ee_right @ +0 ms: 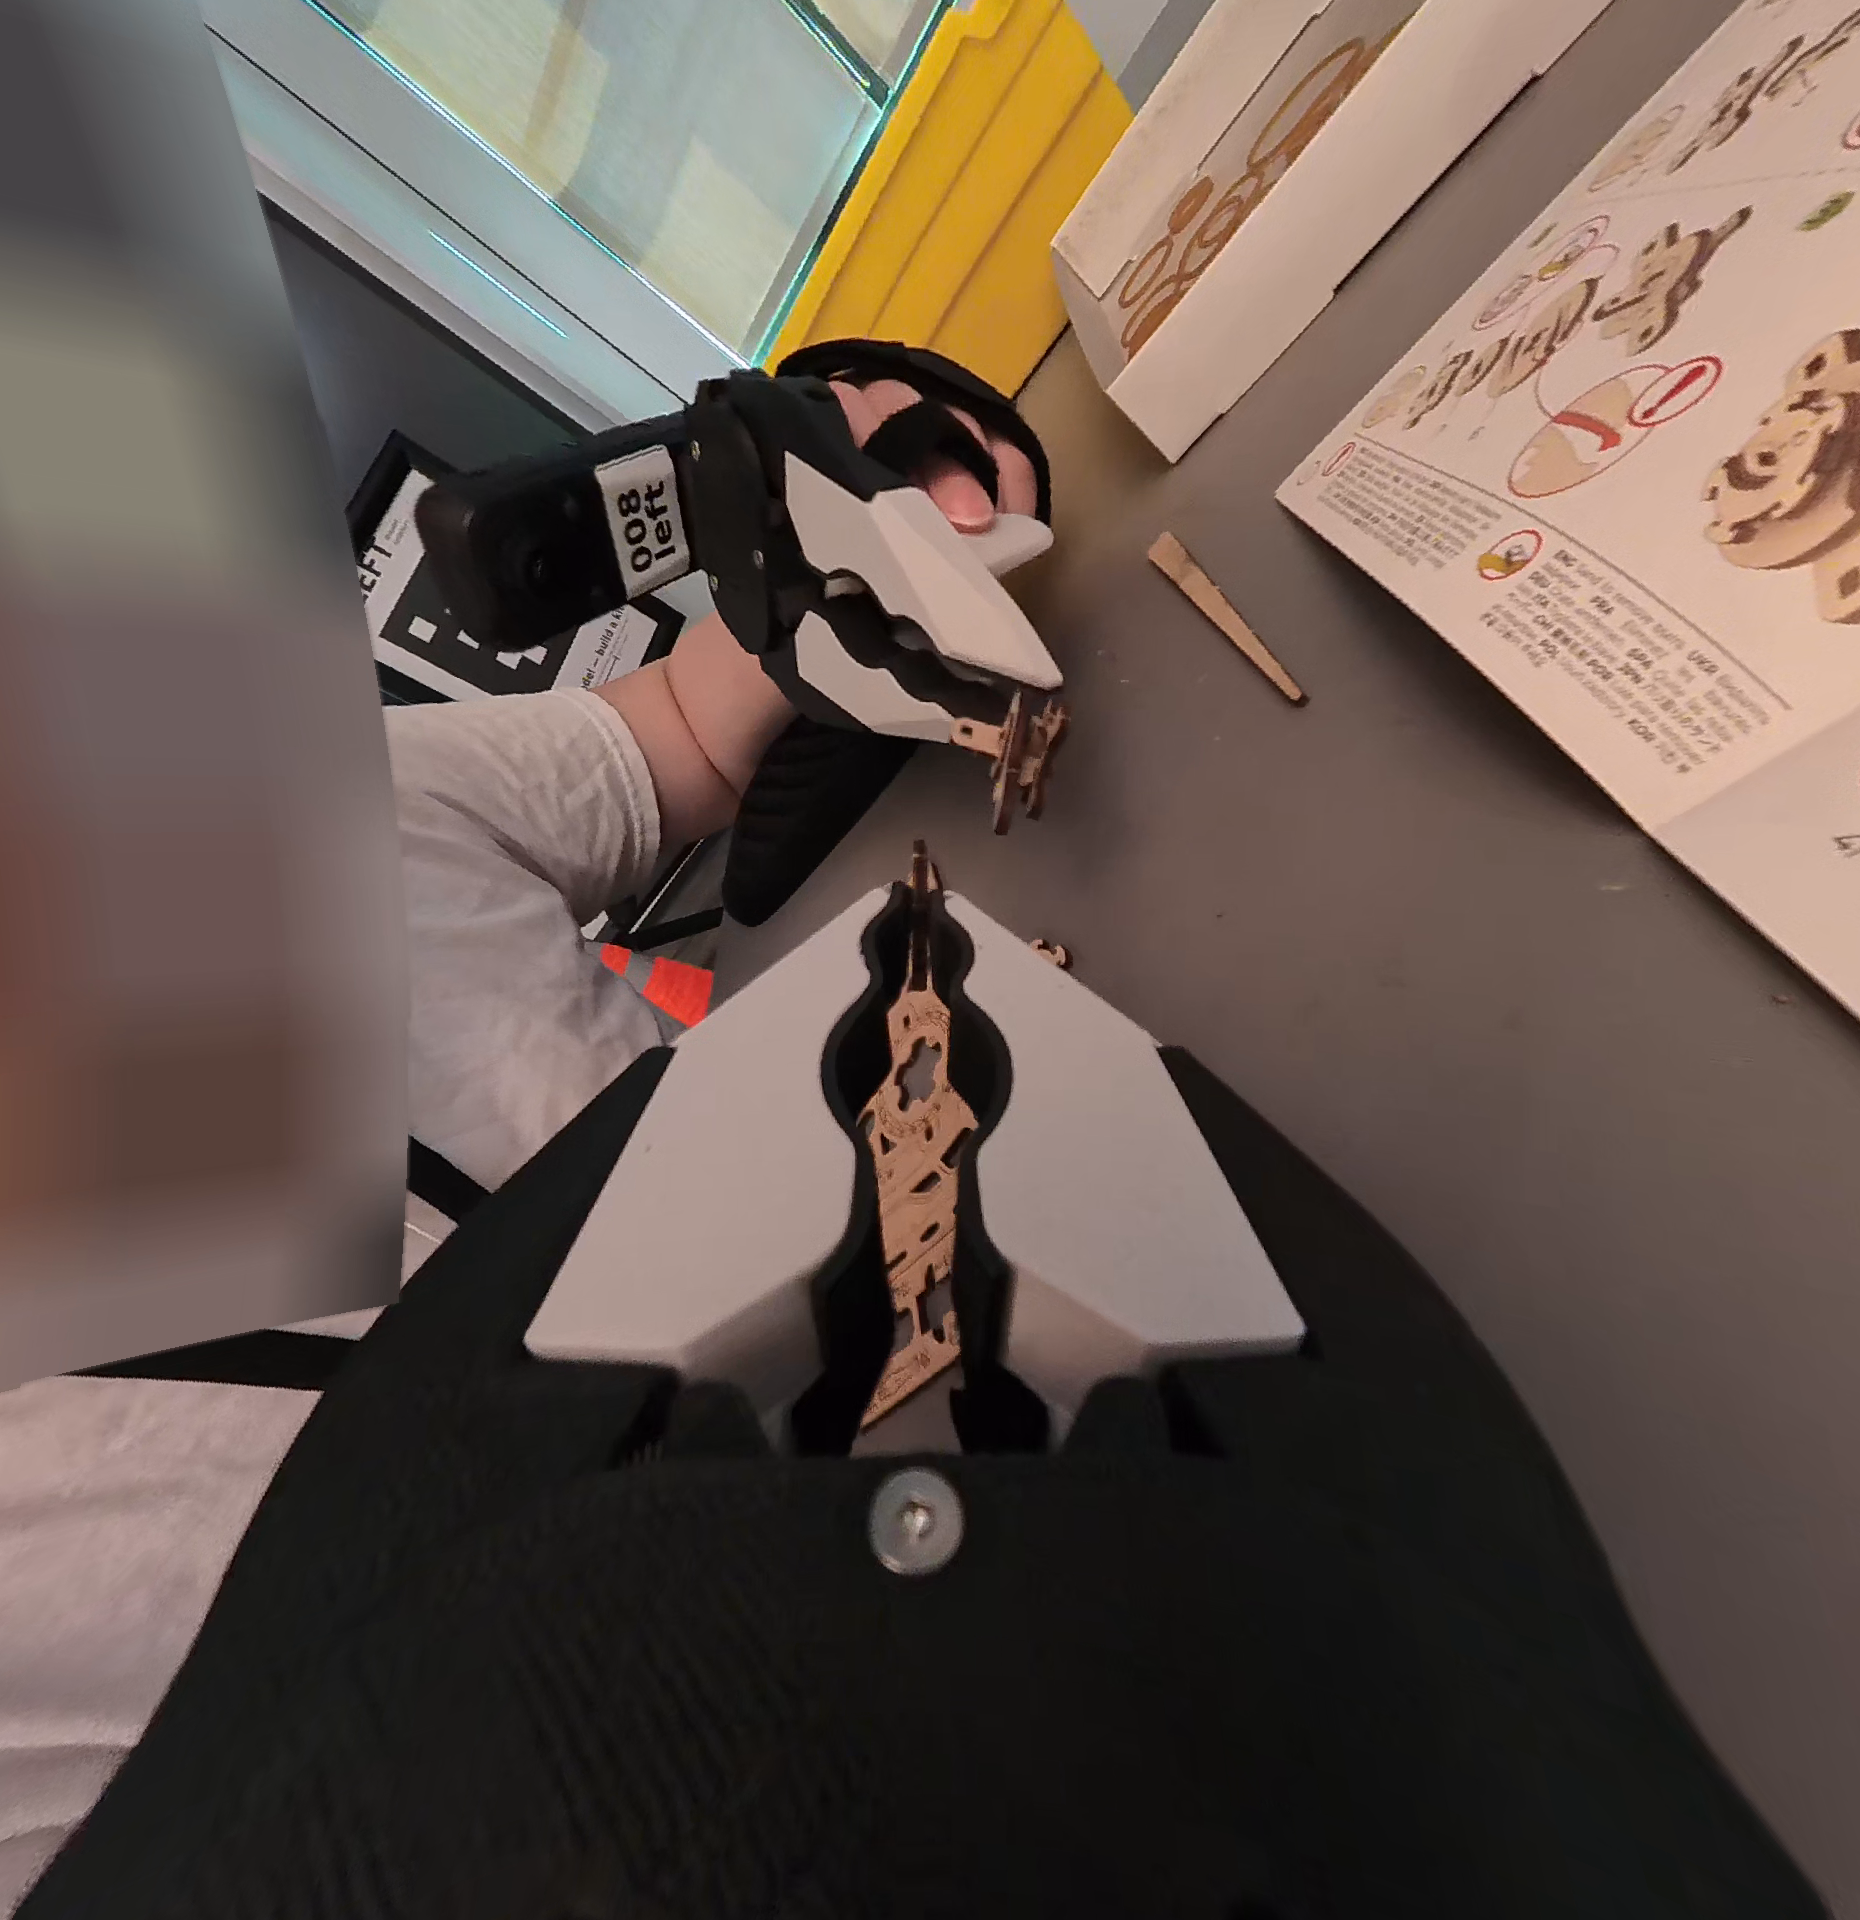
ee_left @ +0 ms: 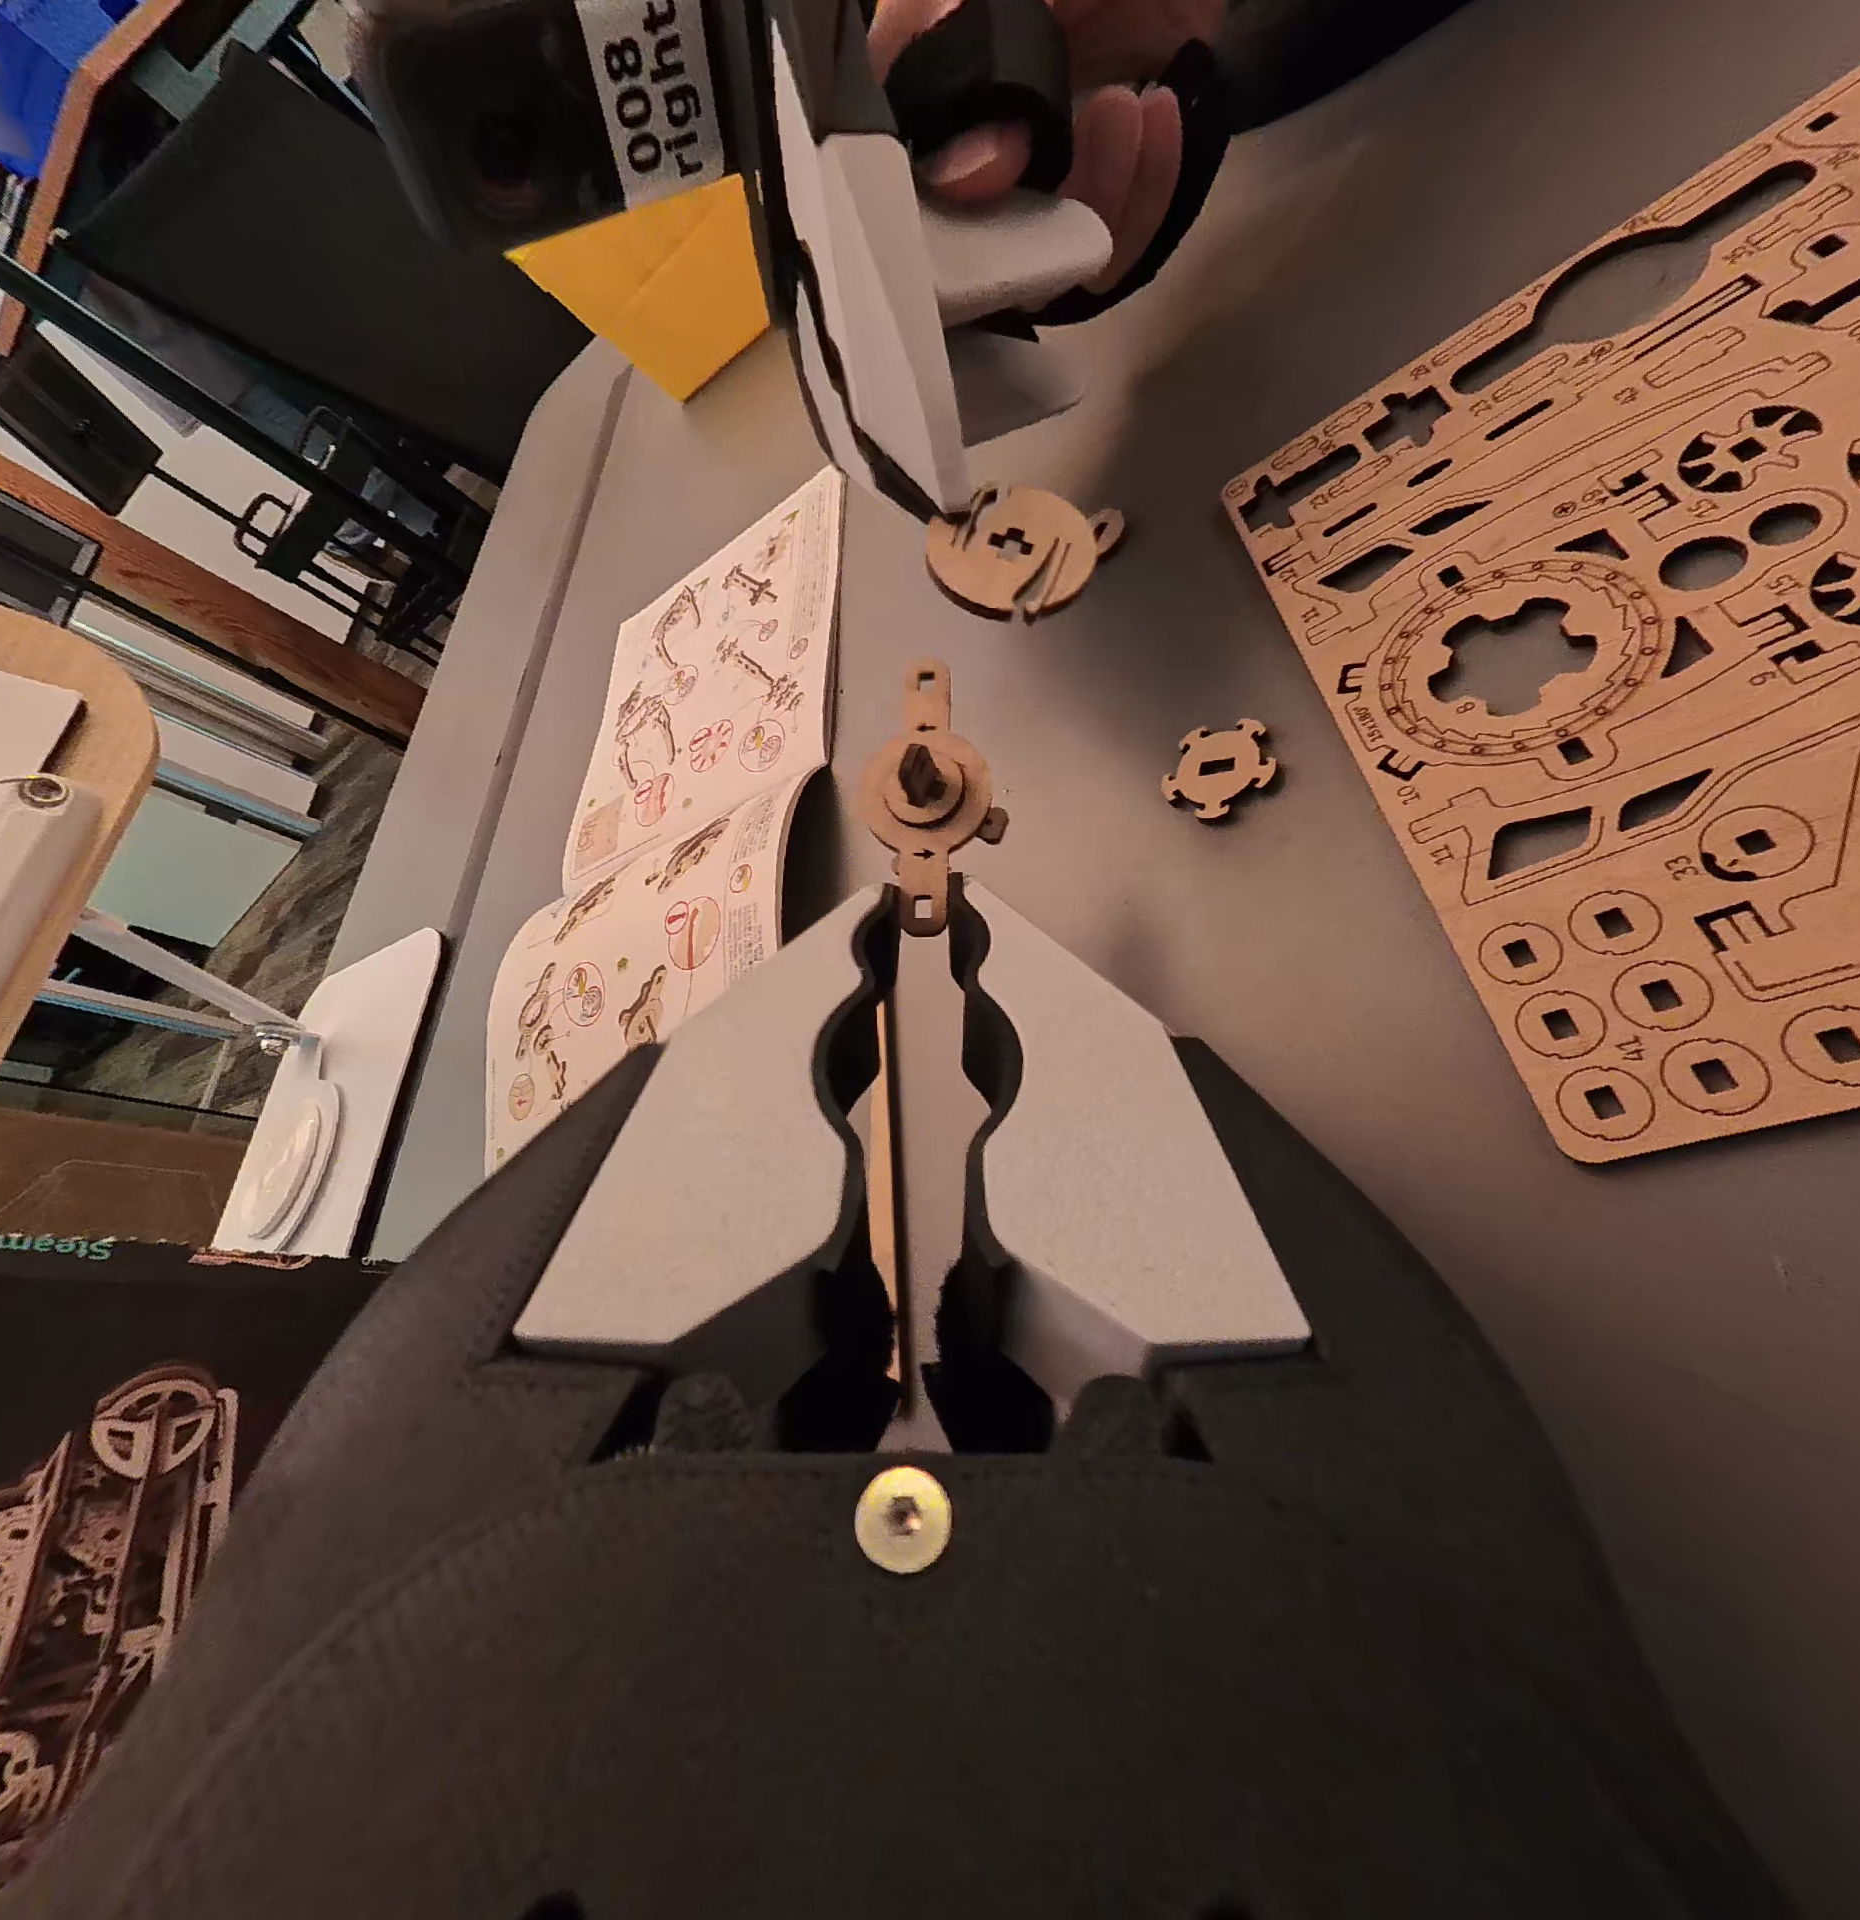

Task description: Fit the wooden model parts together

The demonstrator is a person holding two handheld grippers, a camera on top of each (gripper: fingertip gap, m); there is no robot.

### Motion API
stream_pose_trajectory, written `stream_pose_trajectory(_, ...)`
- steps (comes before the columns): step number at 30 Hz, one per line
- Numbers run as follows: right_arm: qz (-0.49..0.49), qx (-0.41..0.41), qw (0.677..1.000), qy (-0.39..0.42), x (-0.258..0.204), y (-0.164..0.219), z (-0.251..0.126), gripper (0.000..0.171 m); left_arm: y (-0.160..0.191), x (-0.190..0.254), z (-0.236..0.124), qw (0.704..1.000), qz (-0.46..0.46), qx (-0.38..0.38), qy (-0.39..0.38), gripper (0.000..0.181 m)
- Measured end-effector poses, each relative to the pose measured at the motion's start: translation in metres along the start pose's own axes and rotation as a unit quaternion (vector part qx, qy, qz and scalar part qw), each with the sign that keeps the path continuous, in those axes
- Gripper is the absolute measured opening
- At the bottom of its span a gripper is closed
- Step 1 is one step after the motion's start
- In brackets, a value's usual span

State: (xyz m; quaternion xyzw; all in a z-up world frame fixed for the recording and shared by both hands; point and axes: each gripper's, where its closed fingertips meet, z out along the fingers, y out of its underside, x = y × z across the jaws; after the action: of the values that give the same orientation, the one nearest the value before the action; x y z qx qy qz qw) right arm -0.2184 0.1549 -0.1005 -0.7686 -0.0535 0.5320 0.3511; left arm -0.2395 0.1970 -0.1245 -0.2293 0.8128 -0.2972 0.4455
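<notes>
Pinching slotted wooden strip (ee_left: pixel 924 800), left gripper (ee_left: pixel 921 894) fingers; right gripper (ee_right: pixel 921 904) fingers clamp wooden disc (ee_left: pixel 1014 551); white box (ee_right: pixel 1217 208) holds wooden sheets.

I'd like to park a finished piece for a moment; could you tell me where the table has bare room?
Bare grey table lies below the notched disc, between the left gripper and the punched wooden sheet. A narrower strip lies between the instruction booklet and that disc. It is crowded farther off, where the right gripper holds a round wooden part.

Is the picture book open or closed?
Open. The picture book lies flat on the grey table, pages spread, drawings showing.
</notes>
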Motion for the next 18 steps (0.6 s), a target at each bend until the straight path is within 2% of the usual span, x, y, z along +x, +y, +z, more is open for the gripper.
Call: stream_pose_trajectory(18, -0.018, 0.001, 1.0, 0.018, -0.0039, -0.0087, -0.0023, 0.001, -0.0069, -0.0002, -0.0014, 1.0, 0.017, 0.008, -0.009, 0.007)
